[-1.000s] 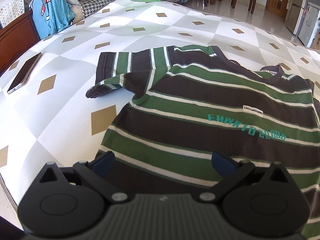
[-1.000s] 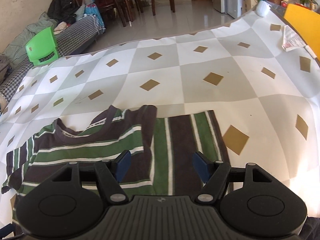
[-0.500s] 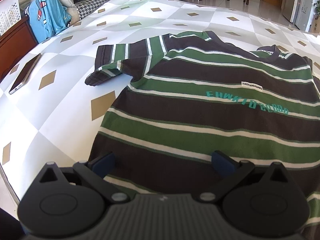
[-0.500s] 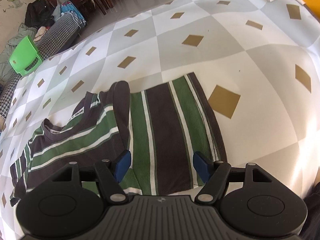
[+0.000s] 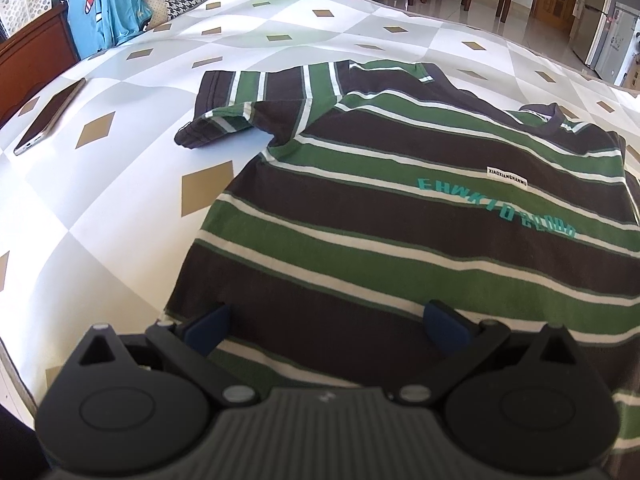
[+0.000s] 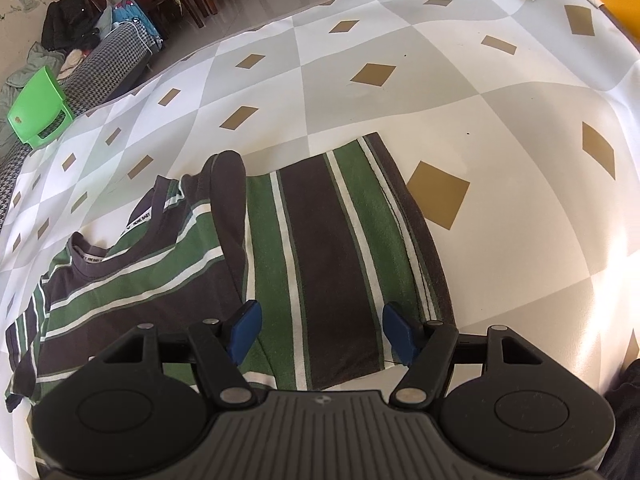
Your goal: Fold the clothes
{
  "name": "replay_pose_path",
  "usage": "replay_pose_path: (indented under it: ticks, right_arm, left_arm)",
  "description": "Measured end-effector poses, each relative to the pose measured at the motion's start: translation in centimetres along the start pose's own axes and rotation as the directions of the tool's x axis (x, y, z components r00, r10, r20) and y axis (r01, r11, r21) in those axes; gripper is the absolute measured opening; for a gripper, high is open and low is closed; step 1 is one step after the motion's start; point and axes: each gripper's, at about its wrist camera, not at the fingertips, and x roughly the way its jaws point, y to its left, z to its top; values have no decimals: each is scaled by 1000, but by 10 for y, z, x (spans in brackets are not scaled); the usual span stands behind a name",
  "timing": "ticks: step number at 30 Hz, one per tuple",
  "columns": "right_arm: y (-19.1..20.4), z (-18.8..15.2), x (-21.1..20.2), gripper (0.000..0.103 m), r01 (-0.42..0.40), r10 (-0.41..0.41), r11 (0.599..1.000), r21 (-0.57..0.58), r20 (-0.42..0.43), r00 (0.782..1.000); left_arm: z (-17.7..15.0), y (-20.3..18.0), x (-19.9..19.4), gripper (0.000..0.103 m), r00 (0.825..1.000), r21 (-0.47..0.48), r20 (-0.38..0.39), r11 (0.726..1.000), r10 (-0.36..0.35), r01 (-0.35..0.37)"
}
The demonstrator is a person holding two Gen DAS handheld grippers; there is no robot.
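both tools, left tool (image 5: 326, 322) and right tool (image 6: 320, 330), hang released low in frame over the shirt (image 5: 400, 216), likely to pinch its edges for folding.

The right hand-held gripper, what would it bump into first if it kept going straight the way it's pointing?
Most likely the green, brown and white striped sleeve of the T-shirt, spread flat right ahead of the right hand-held gripper. Its jaws are open with nothing between them, and have just been closing a little. Depth is hard to judge.
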Motion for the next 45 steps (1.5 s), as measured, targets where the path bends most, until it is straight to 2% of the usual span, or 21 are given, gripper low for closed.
replay_pose_path:
  ticks: [13, 24, 29, 31, 35, 41, 45]
  right_arm:
    - [-10, -15, -16, 65, 73, -73, 997, -3, 31, 997]
    - [-18, -29, -29, 66, 63, -62, 998, -23, 18, 998]
    - [-39, -33, -44, 65, -6, 5, 993, 120, 8, 1000]
    - [-44, -34, -51, 65, -13, 7, 989, 149, 41, 999]
    - [-49, -28, -59, 65, -48, 32, 990, 131, 121, 992]
    - [-43, -22, -43, 65, -148, 129, 980, 134, 137, 982]
    - [-32, -19, -36, 65, -167, 149, 981, 101, 161, 976]
  left_arm:
    - [-3, 7, -2, 103, 1000, -3, -8, 1000, -8, 8]
    - [-1, 9, 2, 103, 1000, -7, -3, 1000, 0, 0]
    - [-4, 7, 1, 103, 1000, -14, -1, 1000, 5, -5]
    - [-3, 7, 1, 103, 1000, -16, 0, 1000, 7, -7]
    - [-3, 5, 2, 103, 1000, -14, 4, 1000, 11, -11]
    - [-4, 3, 2, 103, 1000, -6, 12, 1000, 11, -11]
    - [-5, 3, 2, 103, 1000, -5, 17, 1000, 11, -11]
